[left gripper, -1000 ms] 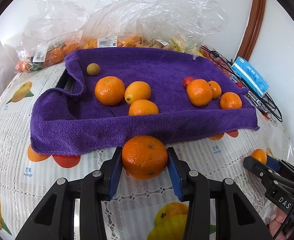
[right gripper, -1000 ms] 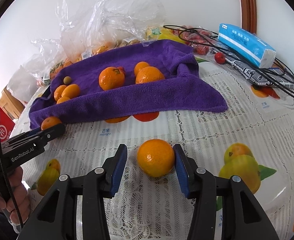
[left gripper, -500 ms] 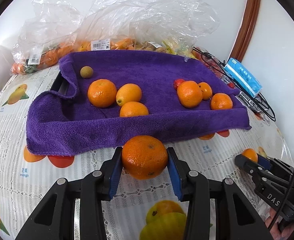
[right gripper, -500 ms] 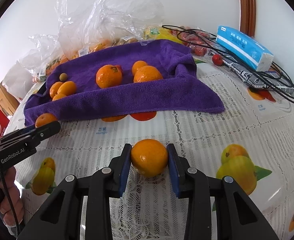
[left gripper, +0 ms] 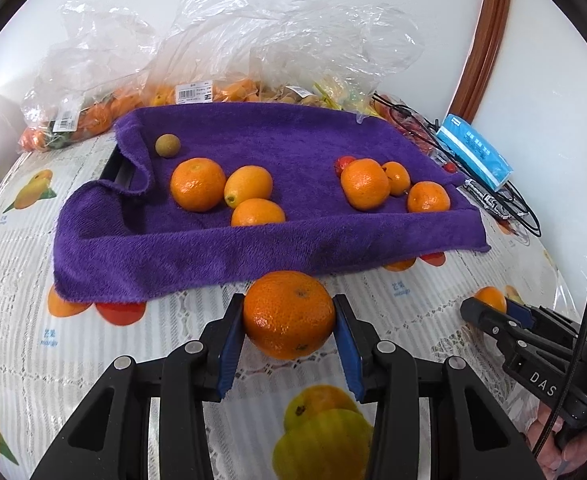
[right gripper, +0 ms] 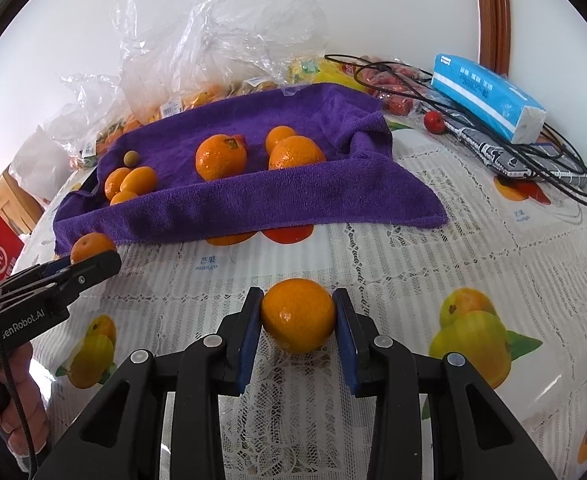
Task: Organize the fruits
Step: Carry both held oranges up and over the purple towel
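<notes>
The left gripper is clamped on a large dimpled orange, its blue pads pressed to both sides, just short of the near hem of the purple towel; the right gripper is clamped on a smaller, smoother orange over the lace-patterned tablecloth, well apart from the towel's hem. Only the left wrist view shows the dark tray edge under the towel's folded left corner, and the small brown round fruit apart from the three citrus beside it; only the right wrist view shows the red box off the table's left side and the loose cherry tomato by the blue tissue pack. On the towel, fruit sits in two clusters with bare purple between them; clear plastic bags crowd the far edge; black cables crowd the right; open tablecloth lies between the two grippers.
</notes>
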`<state>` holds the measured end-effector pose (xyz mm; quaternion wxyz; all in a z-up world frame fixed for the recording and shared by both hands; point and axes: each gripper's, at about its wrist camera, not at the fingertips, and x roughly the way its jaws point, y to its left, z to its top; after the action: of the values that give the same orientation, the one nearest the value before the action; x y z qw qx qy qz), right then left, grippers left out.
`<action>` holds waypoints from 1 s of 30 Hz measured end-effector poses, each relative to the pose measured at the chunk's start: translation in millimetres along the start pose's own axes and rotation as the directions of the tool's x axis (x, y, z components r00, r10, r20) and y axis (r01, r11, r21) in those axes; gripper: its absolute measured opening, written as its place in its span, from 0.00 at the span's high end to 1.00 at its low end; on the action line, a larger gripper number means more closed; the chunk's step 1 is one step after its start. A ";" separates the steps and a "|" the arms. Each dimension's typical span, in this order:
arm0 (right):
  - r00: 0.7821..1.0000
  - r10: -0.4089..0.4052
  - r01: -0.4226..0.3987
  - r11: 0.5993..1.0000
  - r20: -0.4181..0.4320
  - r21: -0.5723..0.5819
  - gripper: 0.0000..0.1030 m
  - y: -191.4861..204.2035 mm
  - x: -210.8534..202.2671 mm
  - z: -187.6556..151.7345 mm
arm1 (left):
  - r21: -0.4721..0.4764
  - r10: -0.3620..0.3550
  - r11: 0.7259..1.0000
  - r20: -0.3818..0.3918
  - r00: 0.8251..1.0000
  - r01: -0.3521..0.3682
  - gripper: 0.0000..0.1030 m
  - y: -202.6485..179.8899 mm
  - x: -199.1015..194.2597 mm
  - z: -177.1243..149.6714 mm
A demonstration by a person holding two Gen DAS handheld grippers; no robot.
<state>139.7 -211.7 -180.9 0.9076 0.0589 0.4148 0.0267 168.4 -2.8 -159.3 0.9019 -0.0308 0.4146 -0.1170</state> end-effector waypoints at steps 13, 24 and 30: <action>0.998 0.042 -0.040 0.998 0.056 -0.041 0.66 15.2 -37.0 16.0 | -0.067 0.004 0.998 0.014 1.000 -0.003 0.61 3.8 -33.6 -12.1; 0.992 0.047 -0.039 0.997 0.119 -0.069 0.66 27.9 -76.4 39.4 | -0.114 0.033 0.993 0.047 0.998 -0.028 0.61 5.7 -76.6 2.6; 0.988 0.043 -0.032 0.996 0.145 -0.081 0.66 32.4 -97.5 55.4 | -0.126 0.046 0.991 0.081 0.996 -0.036 0.61 4.2 -98.7 17.5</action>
<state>117.8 -193.8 -67.6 0.9366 0.0331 0.3443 0.0556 120.3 23.9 -75.4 0.9171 -0.0832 0.3834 -0.0709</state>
